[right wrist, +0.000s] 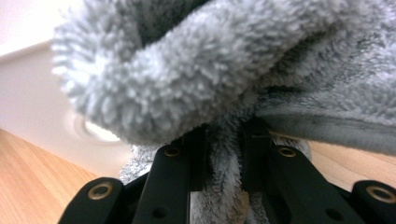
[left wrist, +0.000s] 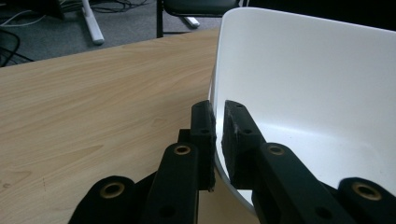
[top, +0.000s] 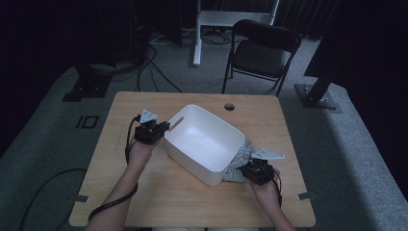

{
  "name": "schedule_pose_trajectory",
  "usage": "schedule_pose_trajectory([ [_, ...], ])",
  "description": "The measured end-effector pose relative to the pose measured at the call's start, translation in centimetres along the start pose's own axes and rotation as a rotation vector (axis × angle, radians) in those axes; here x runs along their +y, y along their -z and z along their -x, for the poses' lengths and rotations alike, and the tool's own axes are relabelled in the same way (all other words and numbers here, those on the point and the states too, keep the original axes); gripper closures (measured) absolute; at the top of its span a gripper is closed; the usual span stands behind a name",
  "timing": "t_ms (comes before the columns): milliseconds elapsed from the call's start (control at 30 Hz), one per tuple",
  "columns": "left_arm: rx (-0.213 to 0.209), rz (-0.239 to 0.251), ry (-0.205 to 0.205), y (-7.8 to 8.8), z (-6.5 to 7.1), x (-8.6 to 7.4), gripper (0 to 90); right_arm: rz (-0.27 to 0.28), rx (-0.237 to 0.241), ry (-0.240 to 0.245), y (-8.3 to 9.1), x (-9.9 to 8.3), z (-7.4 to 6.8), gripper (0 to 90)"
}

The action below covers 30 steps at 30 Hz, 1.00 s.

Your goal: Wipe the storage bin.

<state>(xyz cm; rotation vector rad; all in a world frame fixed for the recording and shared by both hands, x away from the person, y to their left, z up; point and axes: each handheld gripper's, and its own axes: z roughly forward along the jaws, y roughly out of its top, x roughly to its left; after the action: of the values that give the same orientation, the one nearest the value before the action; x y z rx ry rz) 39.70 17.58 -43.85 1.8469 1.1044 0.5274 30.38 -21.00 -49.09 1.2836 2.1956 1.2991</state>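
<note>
The white plastic bin [top: 204, 142] sits at the centre of the high view on the wooden bench [top: 144, 192], turned at an angle. The left gripper [top: 161, 129] stands at the bin's upper-left rim, near the slot handle; in the left gripper view its jaws are pinched on the thin white wall [left wrist: 217, 140], one inside and one outside. The right gripper [top: 250, 171] is at the lower right of the bin, its jaws clamped on a fold of a fluffy grey towel [right wrist: 224, 84]. The towel [top: 239, 161] lies bunched on the bench, touching the bin's outer wall, not in it. Judging from this, both grasps are made and the bin is steadied, while lifting the towel over the rim and dropping it inside is yet to be done.
</note>
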Motion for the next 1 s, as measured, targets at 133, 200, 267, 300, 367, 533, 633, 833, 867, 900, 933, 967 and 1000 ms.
schedule_pose_trajectory([
  [133, -0.006, 0.003, 0.005, 0.0, -0.1, 0.0, 83.0, -0.020, -0.007, -0.006, -0.3, -0.4, 0.2, 76.7],
  [200, -0.003, -0.001, -0.002, 0.0, -0.1, 0.0, 82.9, -0.040, -0.012, -0.012, -0.9, -0.7, 0.3, 76.7],
  [267, -0.003, -0.002, -0.001, 0.0, -0.1, 0.0, 82.9, -0.053, -0.015, -0.021, -1.4, -0.9, 0.5, 76.7],
  [300, -0.002, -0.002, -0.002, 0.0, -0.1, 0.0, 82.8, -0.060, -0.018, -0.024, -1.6, -1.0, 0.6, 76.7],
  [367, 0.000, -0.002, -0.002, 0.0, -0.1, 0.0, 82.8, -0.082, -0.024, -0.025, -2.1, -1.2, 0.8, 76.6],
  [533, 0.007, 0.008, 0.004, 0.0, -0.1, -0.1, 82.7, -0.133, -0.029, -0.043, -3.6, -2.0, 1.4, 76.6],
  [633, 0.019, 0.014, 0.002, -0.1, -0.1, -0.1, 82.6, -0.146, -0.021, -0.061, -3.7, -2.0, 1.6, 76.5],
  [833, 0.027, 0.014, 0.000, -0.1, -0.1, -0.1, 82.8, -0.088, -0.016, -0.053, -1.5, -1.1, 1.5, 76.6],
  [867, 0.026, 0.015, 0.000, -0.1, -0.1, -0.1, 82.9, -0.067, -0.010, -0.059, -0.7, -0.8, 1.6, 76.6],
  [900, 0.028, 0.013, -0.002, -0.1, -0.1, -0.1, 82.8, -0.043, -0.005, -0.063, 0.1, -0.5, 1.5, 76.5],
  [933, 0.029, 0.013, -0.003, -0.1, 0.0, -0.1, 82.9, -0.010, -0.005, -0.062, 1.0, -0.1, 1.4, 76.5],
  [967, 0.028, 0.012, -0.002, -0.1, 0.0, -0.1, 82.9, 0.020, -0.001, -0.057, 1.9, 0.3, 1.2, 76.5],
  [1000, 0.031, 0.012, -0.003, -0.1, 0.0, -0.1, 82.9, 0.047, 0.007, -0.050, 2.8, 0.7, 0.8, 76.5],
])
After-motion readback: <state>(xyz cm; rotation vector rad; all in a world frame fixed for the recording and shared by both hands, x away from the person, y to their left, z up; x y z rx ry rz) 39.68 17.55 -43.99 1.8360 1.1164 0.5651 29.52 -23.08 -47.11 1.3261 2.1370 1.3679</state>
